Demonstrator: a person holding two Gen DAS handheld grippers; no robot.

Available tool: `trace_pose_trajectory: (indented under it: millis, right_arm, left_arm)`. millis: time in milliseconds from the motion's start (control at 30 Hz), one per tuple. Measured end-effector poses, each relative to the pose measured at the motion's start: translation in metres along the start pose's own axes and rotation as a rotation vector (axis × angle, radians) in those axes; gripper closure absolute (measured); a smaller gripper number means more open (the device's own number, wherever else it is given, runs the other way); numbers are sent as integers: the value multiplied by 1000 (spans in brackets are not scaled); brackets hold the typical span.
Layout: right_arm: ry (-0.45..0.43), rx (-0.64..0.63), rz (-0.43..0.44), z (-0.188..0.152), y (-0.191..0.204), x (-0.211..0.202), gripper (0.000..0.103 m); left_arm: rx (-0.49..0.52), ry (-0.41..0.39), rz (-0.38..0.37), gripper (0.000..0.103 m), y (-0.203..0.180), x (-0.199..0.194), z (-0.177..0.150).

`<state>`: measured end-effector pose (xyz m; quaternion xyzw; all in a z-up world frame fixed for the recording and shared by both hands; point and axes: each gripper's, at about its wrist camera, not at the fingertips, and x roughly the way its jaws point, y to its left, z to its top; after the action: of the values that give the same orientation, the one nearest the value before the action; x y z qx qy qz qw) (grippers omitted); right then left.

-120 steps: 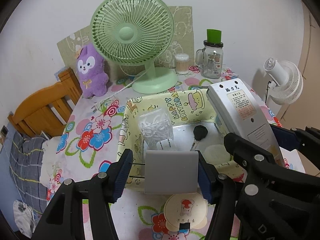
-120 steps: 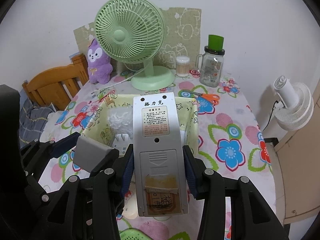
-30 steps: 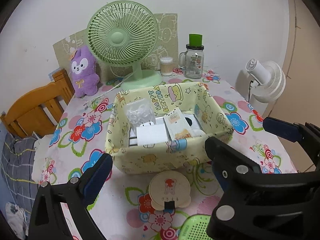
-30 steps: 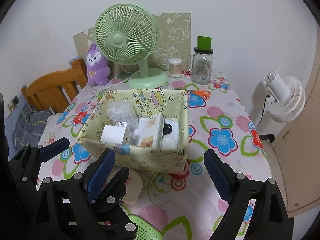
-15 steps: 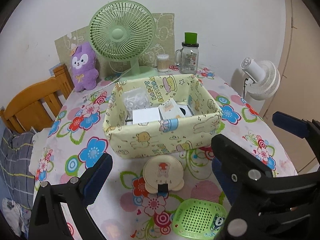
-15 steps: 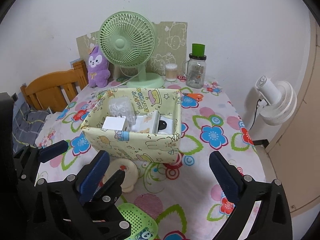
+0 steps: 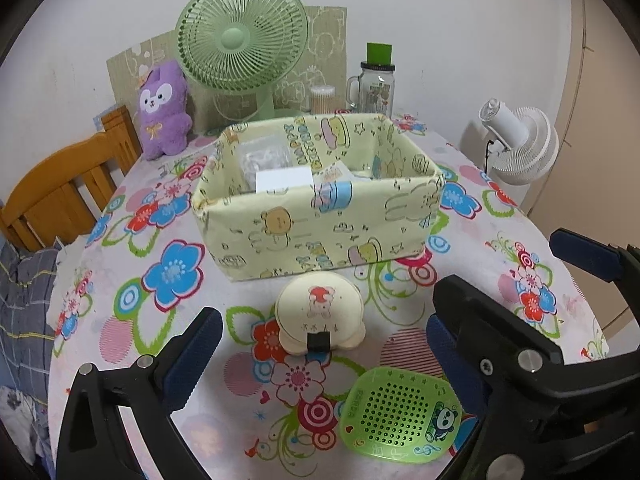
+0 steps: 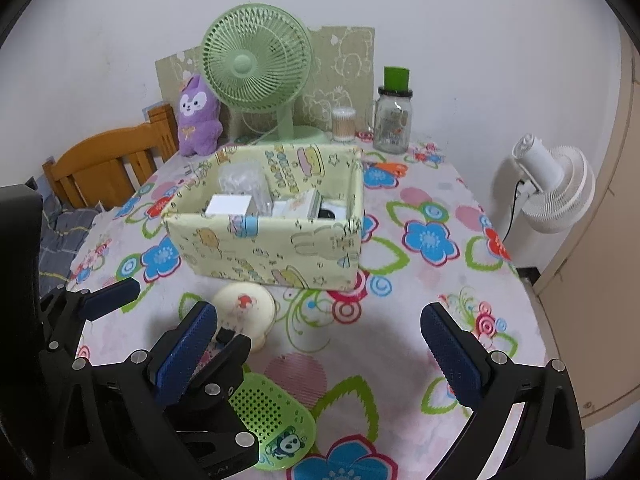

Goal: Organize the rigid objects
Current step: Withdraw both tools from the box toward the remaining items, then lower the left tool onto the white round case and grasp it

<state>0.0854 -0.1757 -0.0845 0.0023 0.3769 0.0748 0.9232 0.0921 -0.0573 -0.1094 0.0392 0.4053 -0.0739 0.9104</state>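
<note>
Over the near edge of the tabletop (image 7: pixel 472 220), the left gripper (image 7: pixel 320 344) hangs with its jaws spread wide and nothing between them, and lined up between them sits the cream round case (image 7: pixel 320 316), lying flat just in front of the fabric bin (image 7: pixel 320 236) — looks like the next candidate for a pick! Moving right, the green perforated tile (image 7: pixel 396 416) lies closer to the near edge, flat and loose, easy to reach too. The bin stands mid-table, already holding a white box (image 8: pixel 230 205) and a clear bag (image 8: pixel 242 180), so that is surely the collecting spot. Farther right, the right gripper (image 8: pixel 320 348) is also gaping and empty, over bare cloth.
</note>
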Motion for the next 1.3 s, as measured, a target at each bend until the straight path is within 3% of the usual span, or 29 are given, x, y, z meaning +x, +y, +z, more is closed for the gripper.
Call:
trace_pose_trajectory:
  millis: [400,1300]
  right_arm:
    - [-9,28,-10,-17,-5,24,0]
    - [102,32,-34,-16,-17,84,0]
  left_arm:
    - [-13,45,-17,0,3,32,-13]
    - [-11,151,-8,0,8,97,-4]
